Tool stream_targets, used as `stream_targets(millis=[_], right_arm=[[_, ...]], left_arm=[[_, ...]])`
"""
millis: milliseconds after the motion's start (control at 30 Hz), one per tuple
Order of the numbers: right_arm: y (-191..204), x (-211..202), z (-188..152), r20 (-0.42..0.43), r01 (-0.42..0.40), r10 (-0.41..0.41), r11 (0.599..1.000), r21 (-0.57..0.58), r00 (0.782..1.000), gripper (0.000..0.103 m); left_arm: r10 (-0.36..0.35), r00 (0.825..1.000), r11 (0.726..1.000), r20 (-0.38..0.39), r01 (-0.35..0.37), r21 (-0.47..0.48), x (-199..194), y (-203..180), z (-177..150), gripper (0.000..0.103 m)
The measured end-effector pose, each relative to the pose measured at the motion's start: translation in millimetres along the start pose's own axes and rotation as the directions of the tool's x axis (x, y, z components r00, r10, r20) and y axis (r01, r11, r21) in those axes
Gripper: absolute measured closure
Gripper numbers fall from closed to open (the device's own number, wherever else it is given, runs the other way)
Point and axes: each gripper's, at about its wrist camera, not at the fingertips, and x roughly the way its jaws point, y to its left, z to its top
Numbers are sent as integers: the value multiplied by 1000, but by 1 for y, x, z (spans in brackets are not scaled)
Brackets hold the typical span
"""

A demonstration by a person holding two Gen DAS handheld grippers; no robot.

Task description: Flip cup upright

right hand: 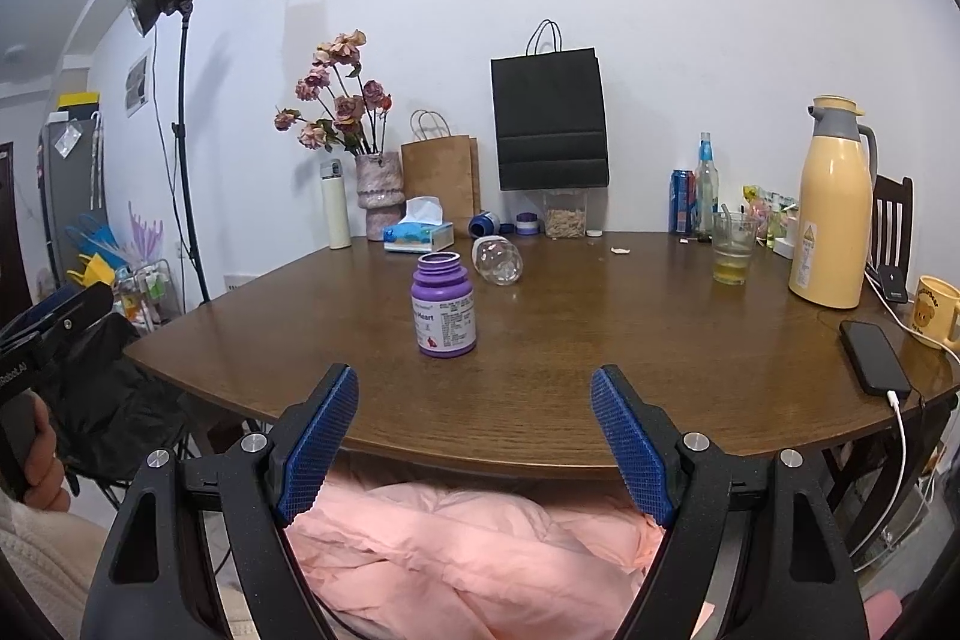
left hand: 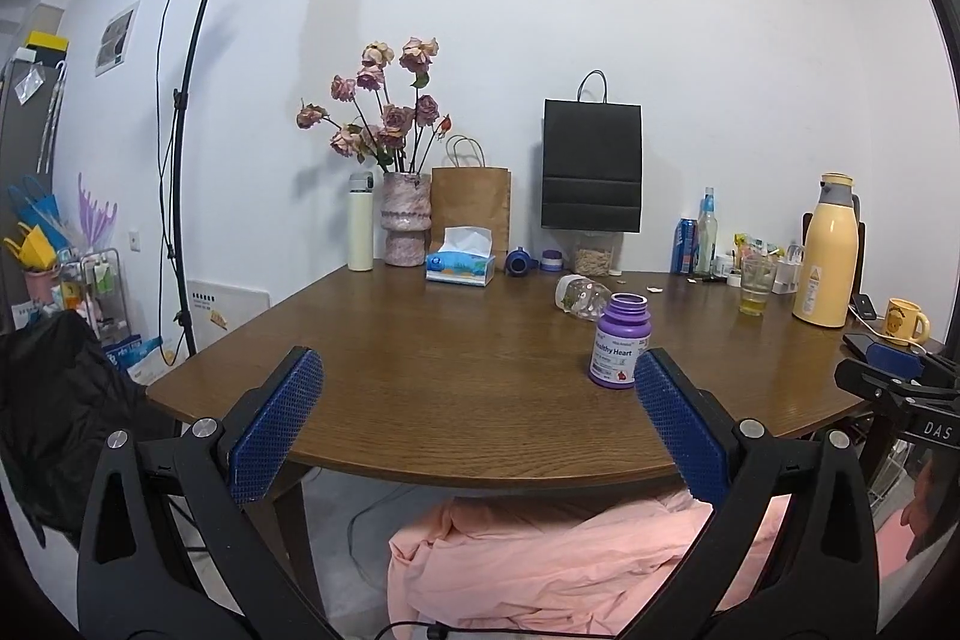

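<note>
Left wrist: cup (left hand: 581, 297) half behind bottle (left hand: 621, 342)

Left gripper (left hand: 477, 385) spread wide over the table (left hand: 450, 340) — clear cup (left hand: 581, 298) on its side behind purple bottle (left hand: 621, 341).

Purple bottle (left hand: 620, 343) partly hides the cup (left hand: 579, 297).

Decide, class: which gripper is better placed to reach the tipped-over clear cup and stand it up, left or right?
Probably the right gripper. In its view the clear cup lies almost straight ahead, just past the purple bottle. For the left gripper, both sit off to its right. Both grippers are open and empty.
</note>
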Motion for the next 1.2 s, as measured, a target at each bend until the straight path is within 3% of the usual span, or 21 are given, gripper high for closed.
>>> stream_targets(millis=[1200], right_arm=[[-1,1,0,-5,5,-5,1000,2,1000,18]], left_arm=[[2,1000,1000,9,-2,8,-4,3,1,0]])
